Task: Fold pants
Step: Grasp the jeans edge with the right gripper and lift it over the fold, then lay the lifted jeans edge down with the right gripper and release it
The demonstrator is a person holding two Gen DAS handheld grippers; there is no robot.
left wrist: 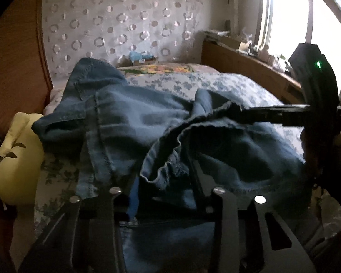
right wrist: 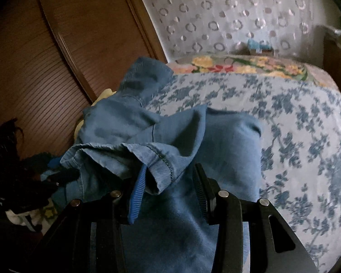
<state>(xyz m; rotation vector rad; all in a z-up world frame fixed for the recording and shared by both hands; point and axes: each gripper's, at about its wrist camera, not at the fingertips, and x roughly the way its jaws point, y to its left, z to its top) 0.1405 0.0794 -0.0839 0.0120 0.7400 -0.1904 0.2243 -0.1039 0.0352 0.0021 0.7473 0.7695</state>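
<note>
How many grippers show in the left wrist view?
2: the left gripper at bottom, denim pants bunched between its fingers, and the right gripper reaching in from the right edge into the pants.

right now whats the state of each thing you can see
jeans: crumpled in a loose heap on the bed, not folded
left gripper: denim bunched between its fingers, grip unclear
right gripper: hem cuff lies between its fingers, grip unclear
floral bedspread: spread flat over the bed
yellow cushion: lying at the bed's left edge
window: bright with daylight, uncovered
</note>
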